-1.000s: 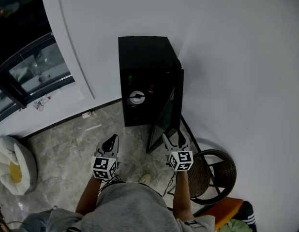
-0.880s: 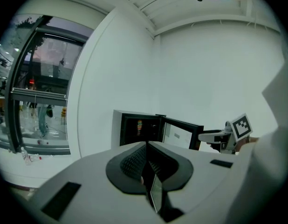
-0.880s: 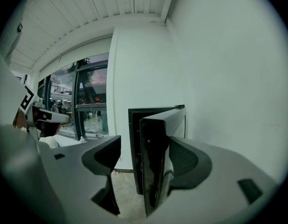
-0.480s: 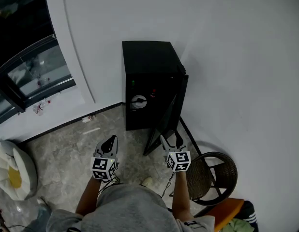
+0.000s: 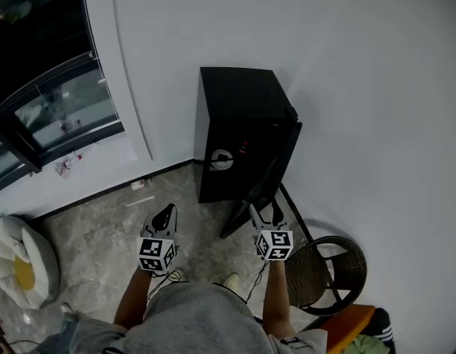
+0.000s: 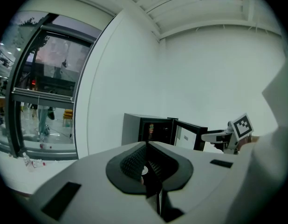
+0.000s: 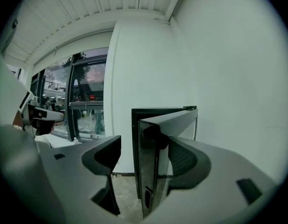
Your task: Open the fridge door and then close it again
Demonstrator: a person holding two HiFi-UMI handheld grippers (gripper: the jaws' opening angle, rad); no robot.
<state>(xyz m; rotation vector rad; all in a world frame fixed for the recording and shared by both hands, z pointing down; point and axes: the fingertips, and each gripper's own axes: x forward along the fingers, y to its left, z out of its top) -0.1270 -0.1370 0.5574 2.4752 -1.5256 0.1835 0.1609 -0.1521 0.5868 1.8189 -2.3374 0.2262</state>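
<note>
White walls point(image 5: 346, 87) and a grey stone floor point(image 5: 102, 220) make up this room. At the left edge of the floor there is a big window point(image 5: 58, 109) with a dark frame. A small black fridge point(image 5: 235, 102) stands on the floor, with its back right against the wall. The fridge door point(image 5: 272, 175) is open. It swings out from the right side of the fridge toward the person, and you can see into the dark inside, where a round white thing sits on a shelf.

The left claw point(image 5: 167, 211) is held over the floor in front of the fridge, a little to its left and well apart from it. Its jaws are squeezed tight together and there is nothing in them. From the left gripper view the left claw point(image 6: 146, 146) points at the fridge point(image 6: 148, 127) and its open door point(image 6: 188, 136).

The right claw point(image 5: 263, 214) is right at the free edge of the door. Its jaws are spread wide. In the right gripper view the thin edge of the door point(image 7: 148, 171) stands up between the two jaws of the right claw point(image 7: 144, 146). The door is close by the right jaw and well apart from the left jaw, so the jaws do not pinch it.

A round wicker chair point(image 5: 327, 271) stands on the floor near the right wall, just beside the right claw. A white cushion point(image 5: 14, 257) lies at the far left edge of the floor
</note>
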